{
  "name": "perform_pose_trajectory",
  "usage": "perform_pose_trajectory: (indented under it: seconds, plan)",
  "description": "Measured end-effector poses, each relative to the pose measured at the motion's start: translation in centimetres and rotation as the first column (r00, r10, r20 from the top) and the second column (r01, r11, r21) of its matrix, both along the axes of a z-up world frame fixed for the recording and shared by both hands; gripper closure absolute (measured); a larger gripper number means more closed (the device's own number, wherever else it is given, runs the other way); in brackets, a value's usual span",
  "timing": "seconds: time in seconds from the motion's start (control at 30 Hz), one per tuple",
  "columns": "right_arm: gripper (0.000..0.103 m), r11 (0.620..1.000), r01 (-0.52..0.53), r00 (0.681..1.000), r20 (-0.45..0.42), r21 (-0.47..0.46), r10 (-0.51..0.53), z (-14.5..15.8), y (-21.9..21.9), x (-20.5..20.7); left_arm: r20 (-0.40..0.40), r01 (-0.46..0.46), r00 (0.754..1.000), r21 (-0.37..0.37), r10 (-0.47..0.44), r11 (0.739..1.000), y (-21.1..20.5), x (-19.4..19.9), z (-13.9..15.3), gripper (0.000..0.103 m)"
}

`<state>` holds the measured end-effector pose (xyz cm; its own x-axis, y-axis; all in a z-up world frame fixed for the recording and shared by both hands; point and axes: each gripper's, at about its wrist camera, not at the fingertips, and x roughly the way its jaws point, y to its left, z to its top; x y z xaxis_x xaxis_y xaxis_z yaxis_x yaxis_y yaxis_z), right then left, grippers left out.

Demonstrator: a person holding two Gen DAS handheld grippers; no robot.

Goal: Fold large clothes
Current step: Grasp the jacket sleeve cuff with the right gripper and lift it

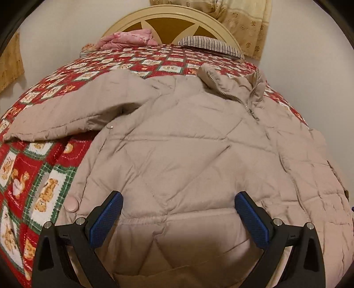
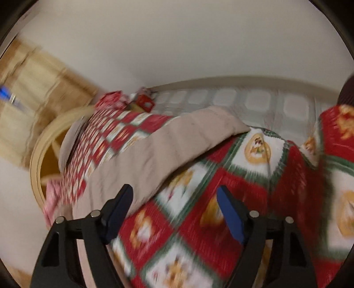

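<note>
We took the bed as our landmark: one bed, under one red, green and white patchwork quilt printed with teddy bears, its rounded headboard at the far end. Spread front-up across the quilt lay the single large garment, a beige quilted puffer jacket. Its long axis ran from the hem at the near edge of the bed toward the collar and zip, which pointed at the headboard.

The left hand-held gripper hovered directly over the jacket's lower body, its blue pads spread wide and gripping nothing, so we judged it the nearer hand for a hem grasp. The right hand-held gripper also stood open and empty, above bare quilt. From it the jacket's sleeve lay ahead and to the left in its blurred view, stretched across the quilt. The other sleeve reached out sideways from the jacket's shoulder.

By the headboard we counted one pink bundle of cloth and one striped pillow. One round pale snap button sat at the jacket's hem edge.
</note>
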<state>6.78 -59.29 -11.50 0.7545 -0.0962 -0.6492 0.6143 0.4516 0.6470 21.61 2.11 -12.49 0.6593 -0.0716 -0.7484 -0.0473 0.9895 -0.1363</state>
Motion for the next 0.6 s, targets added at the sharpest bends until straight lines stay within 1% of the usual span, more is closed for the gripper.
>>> perform_pose_trajectory:
  seconds: [0.07, 0.13, 0.17, 0.23, 0.33, 0.4, 0.47, 0.5, 0.53, 0.57, 0.6]
  plan:
    - [0.022, 0.995, 0.071, 0.997, -0.006, 0.075, -0.071, -1.7, -2.0, 1.1, -0.011, 0.001, 1.0, 0.035, -0.001, 0.999, -0.7, 0.1, -0.2, 0.001]
    - [0.022, 0.986, 0.125, 0.992, -0.01, 0.113, -0.125, -2.8, -2.8, 1.5, -0.023, 0.003, 1.0, 0.066, -0.002, 0.998, -1.2, 0.3, -0.3, 0.001]
    - [0.021, 0.979, 0.165, 0.986, -0.004, 0.123, -0.166, -3.1, -3.2, 1.6, -0.025, 0.003, 1.0, 0.074, -0.001, 0.997, -1.2, 0.4, -0.4, 0.001]
    - [0.021, 0.969, 0.21, 0.977, 0.003, 0.127, -0.213, -3.2, -4.3, 2.0, -0.026, 0.003, 1.0, 0.082, -0.001, 0.997, -1.1, 0.7, -0.5, 0.001]
    - [0.023, 0.966, 0.231, 0.973, -0.041, 0.117, -0.228, -3.4, -5.1, 3.6, -0.027, 0.003, 1.0, 0.08, -0.001, 0.997, -0.9, 0.8, -0.5, 0.001]
    - [0.038, 0.969, 0.232, 0.97, -0.09, 0.086, -0.224, -3.6, -5.4, 4.0, -0.026, 0.003, 1.0, 0.081, -0.001, 0.997, -0.8, 0.9, -0.6, 0.001]
    - [0.08, 0.969, 0.245, 0.958, -0.16, 0.023, -0.239, -3.6, -5.7, 4.4, -0.027, 0.004, 1.0, 0.081, -0.001, 0.997, -0.9, 0.9, -0.6, 0.001]
    - [0.083, 0.968, 0.249, 0.956, -0.167, 0.032, -0.241, -3.9, -6.1, 4.2, -0.027, 0.003, 1.0, 0.081, -0.001, 0.997, -0.9, 0.9, -0.6, 0.001]
    - [0.088, 0.967, 0.25, 0.958, -0.154, 0.05, -0.24, -4.1, -6.4, 4.0, -0.027, 0.004, 1.0, 0.081, -0.002, 0.997, -0.8, 0.9, -0.6, 0.001]
    - [0.092, 0.967, 0.25, 0.96, -0.144, 0.051, -0.241, -4.0, -6.6, 3.8, -0.027, 0.004, 1.0, 0.08, -0.002, 0.997, -0.8, 0.9, -0.7, 0.001]
    - [0.093, 0.971, 0.239, 0.964, -0.131, 0.032, -0.233, -3.5, -6.6, 3.7, -0.027, 0.004, 1.0, 0.08, -0.002, 0.997, -0.8, 0.9, -0.7, 0.001]
